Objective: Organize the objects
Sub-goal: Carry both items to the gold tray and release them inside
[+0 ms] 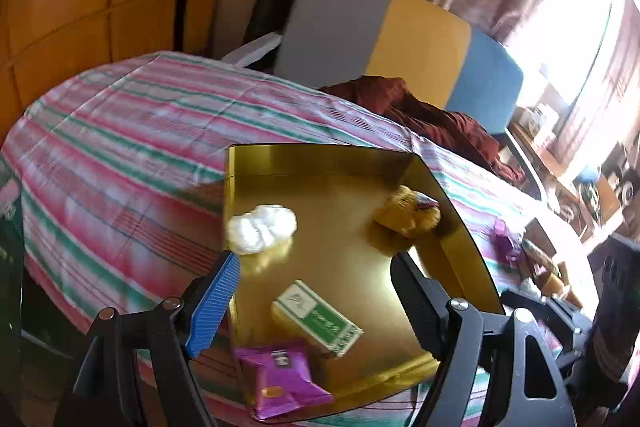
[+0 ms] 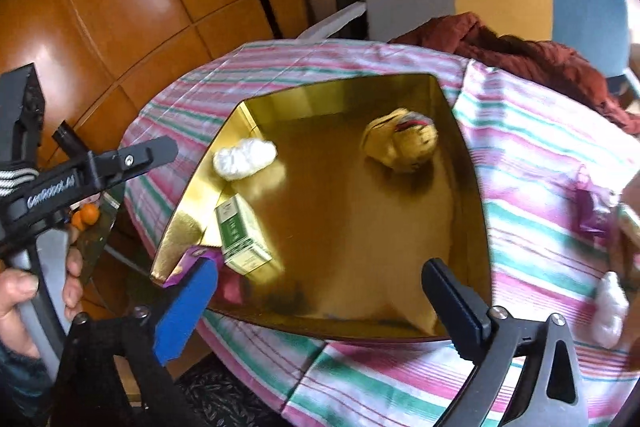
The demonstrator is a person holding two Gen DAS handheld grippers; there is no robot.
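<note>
Gold tray (image 2: 472, 163) already loaded with four items, both left gripper (image 1: 316, 303) and right gripper (image 2: 320, 303) wide open, empty; next, purple packet (image 2: 592, 211) beside tray to fetch.

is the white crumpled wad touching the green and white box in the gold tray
Apart. The left wrist view shows bare gold tray floor between the white crumpled wad and the green and white box.

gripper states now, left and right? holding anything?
Left gripper: open, holding nothing, above the gold tray.
Right gripper: open, holding nothing, above the same tray.
</note>
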